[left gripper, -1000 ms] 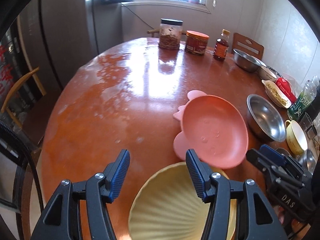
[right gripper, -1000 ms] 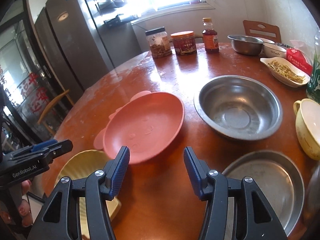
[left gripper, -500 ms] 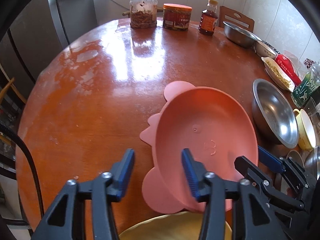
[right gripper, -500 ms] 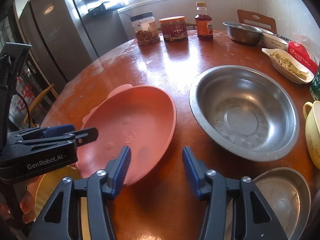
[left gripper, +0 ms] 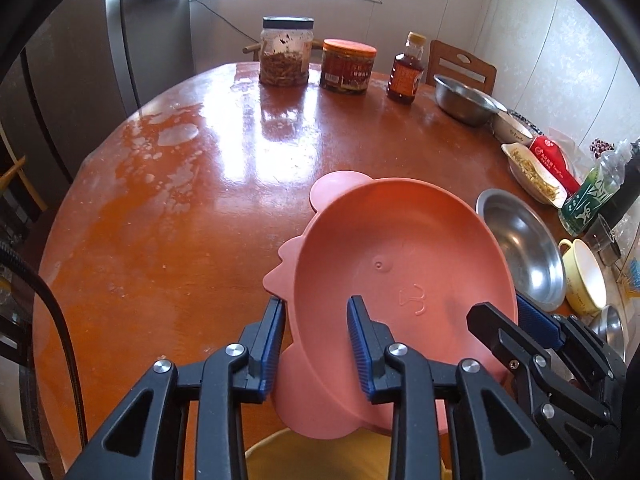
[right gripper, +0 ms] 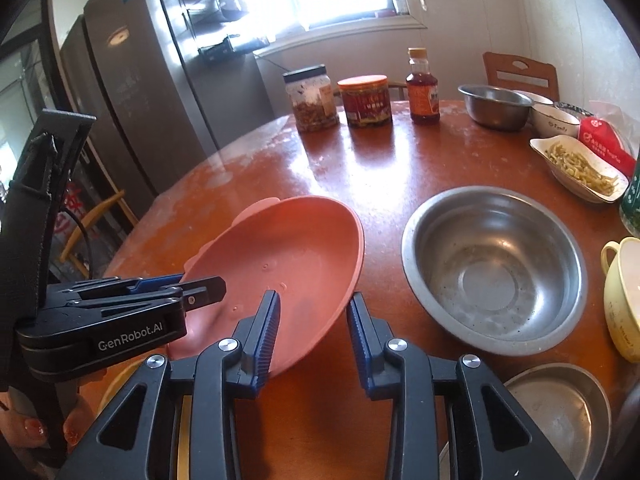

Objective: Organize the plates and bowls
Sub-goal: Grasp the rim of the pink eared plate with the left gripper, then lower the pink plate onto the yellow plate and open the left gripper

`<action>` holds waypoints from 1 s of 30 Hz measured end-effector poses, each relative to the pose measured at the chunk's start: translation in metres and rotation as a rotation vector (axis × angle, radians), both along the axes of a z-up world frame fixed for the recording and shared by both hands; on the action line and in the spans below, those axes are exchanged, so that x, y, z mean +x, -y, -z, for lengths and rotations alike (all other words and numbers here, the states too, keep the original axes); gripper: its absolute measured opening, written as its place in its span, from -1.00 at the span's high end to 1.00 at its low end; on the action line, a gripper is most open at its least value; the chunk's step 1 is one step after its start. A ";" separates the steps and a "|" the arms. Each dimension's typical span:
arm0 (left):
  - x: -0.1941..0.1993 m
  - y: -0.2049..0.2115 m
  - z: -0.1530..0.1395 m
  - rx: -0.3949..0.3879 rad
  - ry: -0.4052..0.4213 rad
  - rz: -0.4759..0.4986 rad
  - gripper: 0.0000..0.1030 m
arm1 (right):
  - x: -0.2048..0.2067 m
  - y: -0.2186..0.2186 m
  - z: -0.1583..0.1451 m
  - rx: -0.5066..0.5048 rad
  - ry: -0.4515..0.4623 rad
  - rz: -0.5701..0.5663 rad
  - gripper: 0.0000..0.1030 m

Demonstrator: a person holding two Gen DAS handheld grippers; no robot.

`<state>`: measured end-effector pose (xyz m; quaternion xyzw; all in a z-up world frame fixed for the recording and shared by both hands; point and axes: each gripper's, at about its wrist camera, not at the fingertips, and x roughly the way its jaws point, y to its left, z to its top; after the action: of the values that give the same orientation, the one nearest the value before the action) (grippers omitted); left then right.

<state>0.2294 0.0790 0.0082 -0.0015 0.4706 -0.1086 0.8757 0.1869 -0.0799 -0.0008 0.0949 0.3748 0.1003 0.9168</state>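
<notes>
A pink animal-shaped plate lies on the round red-brown table, also in the right wrist view. My left gripper is open, its jaws astride the plate's near-left rim. My right gripper is open, its jaws astride the plate's near-right rim; it shows in the left wrist view. A yellow ribbed plate lies just under the near edge of the pink plate. A steel bowl sits right of the pink plate.
A flat steel plate and a yellow cup lie at the near right. Two jars and a sauce bottle stand at the far edge. A second steel bowl, a food dish and a green bottle line the right side.
Both grippers have moved forward from over the yellow plate onto the pink plate's near rim, one on each side, and their jaws have narrowed somewhat.
</notes>
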 end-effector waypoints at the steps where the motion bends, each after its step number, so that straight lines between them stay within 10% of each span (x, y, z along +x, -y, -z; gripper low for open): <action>1: -0.005 -0.002 -0.004 -0.001 0.011 -0.004 0.36 | -0.002 -0.001 -0.003 0.002 0.009 -0.007 0.31; 30: -0.126 -0.054 0.002 0.035 0.037 -0.127 0.36 | -0.103 -0.059 -0.001 -0.035 -0.008 -0.208 0.27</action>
<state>0.1030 0.1332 0.0061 -0.0138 0.4550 -0.0447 0.8893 0.0834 -0.0208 0.0005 0.0398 0.3881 0.1882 0.9013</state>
